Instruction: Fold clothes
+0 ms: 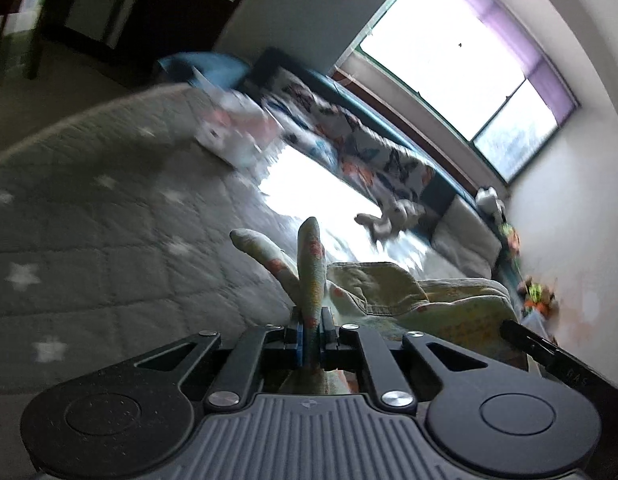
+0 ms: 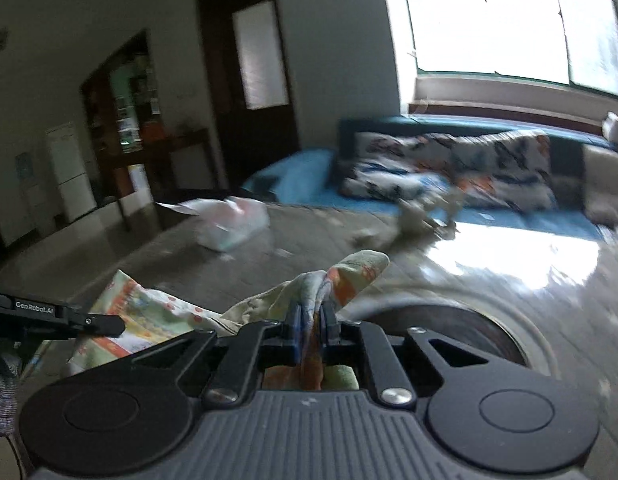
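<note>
Our left gripper (image 1: pixel 311 320) is squeezed tight on a bit of the garment (image 1: pixel 449 304), a pale yellow-green cloth with orange spots. Two floppy ends of the cloth poke up from between its black and blue fingers (image 1: pixel 299 330). The rest of the cloth hangs off to the right, where the dark tip of the other gripper shows at the edge of the left wrist view.

Our right gripper (image 2: pixel 311 322) is pinched shut on the same garment (image 2: pixel 149 316) too. A bunch of the cloth sticks up past its fingers (image 2: pixel 295 320), and the rest spreads away to the left, toward the other gripper (that one has white letters on its side). So the cloth is held between both grippers, up over the bed.

Under the grippers lies a grey quilted bed cover (image 1: pixel 109 220) with white stars on it. Farther away on the bed sits a small white and pink pile (image 2: pixel 229 224), and near it a grey lump (image 2: pixel 413 220) that may be more clothes, but the pictures are too blurry to tell. Behind the bed is a blue sofa (image 2: pixel 297 172) with patterned cushions (image 2: pixel 449 168). A big bright window (image 2: pixel 489 20) is above the sofa, and a dark door (image 2: pixel 249 80) stands to the left of it.
</note>
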A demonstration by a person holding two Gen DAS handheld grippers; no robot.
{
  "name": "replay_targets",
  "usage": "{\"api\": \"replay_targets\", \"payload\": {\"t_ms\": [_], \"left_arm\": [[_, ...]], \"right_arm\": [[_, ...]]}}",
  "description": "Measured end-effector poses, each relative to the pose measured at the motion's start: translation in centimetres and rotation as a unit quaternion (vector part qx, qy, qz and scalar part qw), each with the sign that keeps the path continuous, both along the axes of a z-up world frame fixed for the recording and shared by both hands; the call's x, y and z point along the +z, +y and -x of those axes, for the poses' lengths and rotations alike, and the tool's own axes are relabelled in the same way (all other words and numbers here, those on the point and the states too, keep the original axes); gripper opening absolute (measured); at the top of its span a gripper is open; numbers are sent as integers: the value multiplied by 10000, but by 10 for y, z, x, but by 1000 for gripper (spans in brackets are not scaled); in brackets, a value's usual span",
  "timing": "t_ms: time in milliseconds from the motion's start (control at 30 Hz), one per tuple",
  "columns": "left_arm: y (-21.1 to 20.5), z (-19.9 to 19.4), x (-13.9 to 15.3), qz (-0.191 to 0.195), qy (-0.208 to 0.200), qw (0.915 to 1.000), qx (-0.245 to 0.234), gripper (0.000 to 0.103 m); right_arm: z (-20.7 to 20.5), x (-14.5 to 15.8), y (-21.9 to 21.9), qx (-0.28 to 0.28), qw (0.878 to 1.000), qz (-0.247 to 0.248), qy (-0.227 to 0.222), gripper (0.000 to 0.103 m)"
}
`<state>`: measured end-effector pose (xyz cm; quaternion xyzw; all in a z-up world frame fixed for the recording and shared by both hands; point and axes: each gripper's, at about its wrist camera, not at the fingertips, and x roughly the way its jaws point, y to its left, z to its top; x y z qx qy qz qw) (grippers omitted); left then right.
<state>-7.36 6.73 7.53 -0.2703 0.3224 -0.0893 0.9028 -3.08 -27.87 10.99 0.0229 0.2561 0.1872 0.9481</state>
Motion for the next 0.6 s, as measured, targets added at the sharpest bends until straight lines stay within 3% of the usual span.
{"api": "replay_targets", "payload": {"t_ms": [133, 333, 467, 600], "left_arm": [[32, 23, 16, 30, -181, 9991, 383, 7], [81, 51, 33, -81, -345, 9946, 980, 7], [104, 66, 31, -158, -312, 9906, 1325, 7], [117, 69, 14, -165, -16, 9885, 1501, 7]], "right_arm": [[-5, 19, 36, 445, 9988, 27, -190, 8], [-20, 23, 84, 957, 9951, 9, -234, 8], [-26, 16, 113, 1267, 9918, -19, -133, 8], [-34, 0, 131, 1450, 9893, 124, 89, 8]]}}
